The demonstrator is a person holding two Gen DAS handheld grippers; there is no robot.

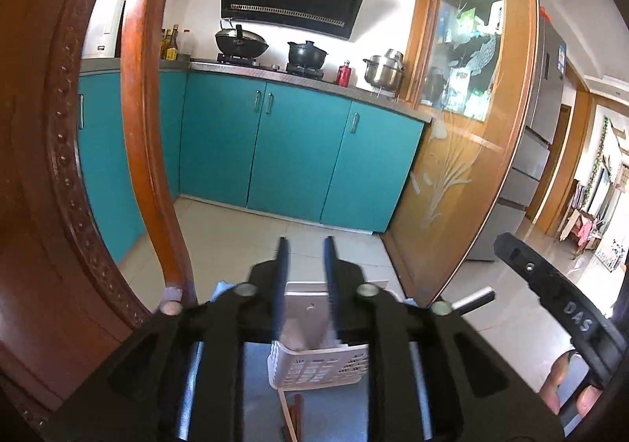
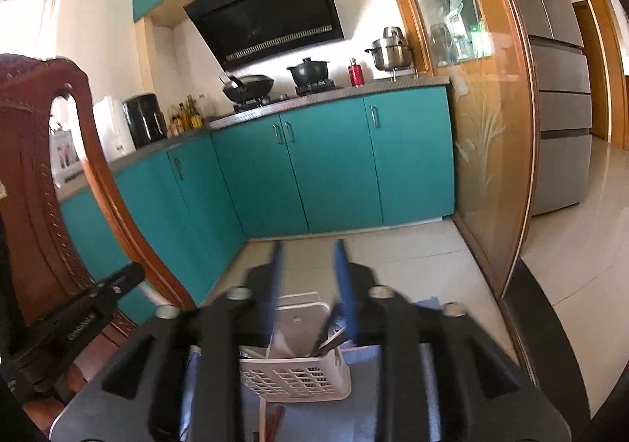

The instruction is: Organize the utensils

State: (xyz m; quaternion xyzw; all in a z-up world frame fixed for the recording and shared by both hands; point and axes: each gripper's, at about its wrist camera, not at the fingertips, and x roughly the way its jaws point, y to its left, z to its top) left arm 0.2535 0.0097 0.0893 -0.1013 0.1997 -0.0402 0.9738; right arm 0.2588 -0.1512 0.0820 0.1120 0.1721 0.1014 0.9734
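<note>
Chopsticks (image 1: 293,416) are lying on the table just in front of the white basket (image 1: 320,365), nearest the cameras. Over that basket the left gripper (image 1: 306,245) and right gripper (image 2: 308,247) are hovering, jaws slightly apart and holding nothing, while dark utensils (image 2: 330,342) are leaning inside it. Beyond the basket teal cabinets (image 1: 291,151) are lining the kitchen.

"das" on the right tongs (image 1: 511,245)
</note>
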